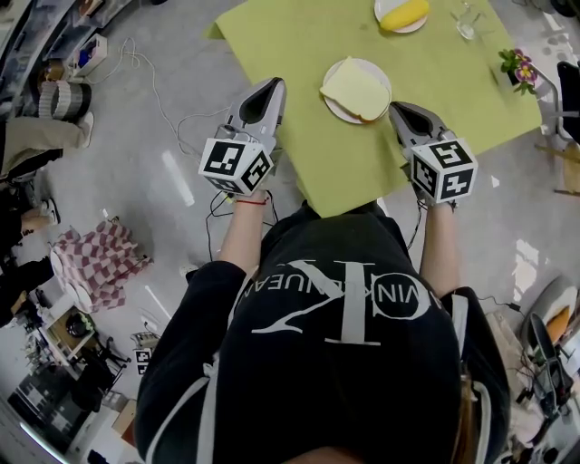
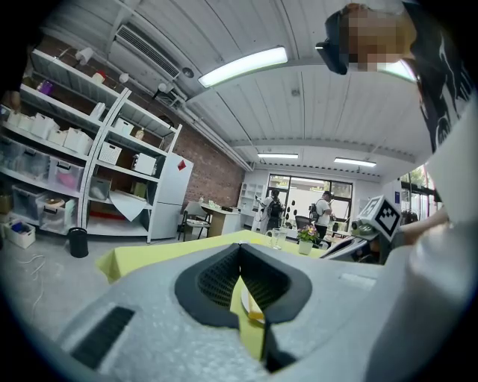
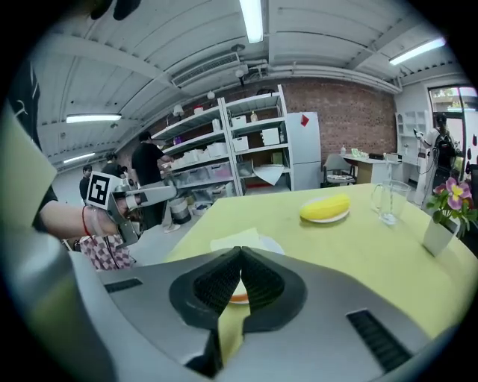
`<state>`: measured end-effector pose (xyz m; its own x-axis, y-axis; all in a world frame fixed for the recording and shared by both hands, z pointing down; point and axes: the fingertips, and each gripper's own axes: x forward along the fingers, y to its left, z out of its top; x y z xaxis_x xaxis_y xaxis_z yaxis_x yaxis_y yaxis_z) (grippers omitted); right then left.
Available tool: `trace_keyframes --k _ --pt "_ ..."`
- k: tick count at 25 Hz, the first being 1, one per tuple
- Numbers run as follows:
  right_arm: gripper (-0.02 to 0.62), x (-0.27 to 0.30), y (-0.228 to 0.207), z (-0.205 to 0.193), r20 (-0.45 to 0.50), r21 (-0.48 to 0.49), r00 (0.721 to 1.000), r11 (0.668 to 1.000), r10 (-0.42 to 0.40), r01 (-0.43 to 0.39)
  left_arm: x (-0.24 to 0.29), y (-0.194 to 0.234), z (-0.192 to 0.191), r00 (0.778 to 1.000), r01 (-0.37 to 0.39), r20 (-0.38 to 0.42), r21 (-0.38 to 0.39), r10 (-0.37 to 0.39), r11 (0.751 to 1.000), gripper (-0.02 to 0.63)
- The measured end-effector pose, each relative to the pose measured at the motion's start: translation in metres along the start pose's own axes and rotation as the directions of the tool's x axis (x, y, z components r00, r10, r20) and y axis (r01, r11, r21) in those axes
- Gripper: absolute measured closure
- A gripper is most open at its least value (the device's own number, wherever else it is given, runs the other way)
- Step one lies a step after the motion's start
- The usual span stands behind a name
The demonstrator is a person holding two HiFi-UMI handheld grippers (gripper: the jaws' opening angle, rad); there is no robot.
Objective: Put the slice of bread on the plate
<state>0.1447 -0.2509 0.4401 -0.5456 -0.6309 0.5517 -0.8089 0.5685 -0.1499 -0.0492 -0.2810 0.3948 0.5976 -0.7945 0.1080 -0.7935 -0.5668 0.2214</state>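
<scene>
A pale slice of bread (image 1: 353, 89) lies flat on a small white plate (image 1: 378, 71) near the front of the green-clothed table (image 1: 344, 163). My right gripper (image 1: 396, 109) is shut and empty, its tip just right of the plate and raised off the cloth. In the right gripper view the bread (image 3: 240, 239) and plate (image 3: 270, 243) sit just beyond the closed right gripper (image 3: 240, 251). My left gripper (image 1: 275, 84) hovers at the table's left edge, left of the plate. Its jaws meet at the tip in the left gripper view (image 2: 240, 247), with nothing held.
At the back of the table are a second plate with a yellow item (image 1: 401, 14), a clear glass (image 1: 467, 18) and a small flower pot (image 1: 518, 68). Cables (image 1: 172, 118) and a checkered bag (image 1: 104, 258) lie on the floor to the left.
</scene>
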Motion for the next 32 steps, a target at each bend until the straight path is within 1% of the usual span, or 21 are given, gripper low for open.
trace_keyframes --k 3,7,16,20,32 --pt "0.594 -0.005 0.001 0.013 0.073 -0.001 0.997 1.000 -0.006 0.006 -0.001 0.001 0.006 1.000 -0.004 0.009 0.006 0.004 1.000 0.595" --pt "0.594 -0.010 0.002 0.028 0.173 0.006 0.985 1.000 -0.008 0.007 -0.003 0.001 0.012 1.000 -0.002 0.018 0.019 0.002 1.000 0.594" --pt "0.594 -0.026 -0.004 0.055 0.323 0.011 0.946 0.999 -0.040 0.038 -0.001 0.001 0.031 0.999 -0.015 0.051 0.047 0.012 0.999 0.594" --pt "0.594 -0.032 -0.004 0.064 0.372 0.022 0.927 0.999 -0.048 0.043 -0.004 0.002 0.041 0.998 -0.019 0.069 0.053 0.015 0.998 0.595" --pt "0.594 -0.042 -0.009 0.087 0.475 0.027 0.878 0.998 -0.065 0.059 -0.007 0.006 0.064 0.992 -0.052 0.122 0.063 0.045 0.997 0.595"
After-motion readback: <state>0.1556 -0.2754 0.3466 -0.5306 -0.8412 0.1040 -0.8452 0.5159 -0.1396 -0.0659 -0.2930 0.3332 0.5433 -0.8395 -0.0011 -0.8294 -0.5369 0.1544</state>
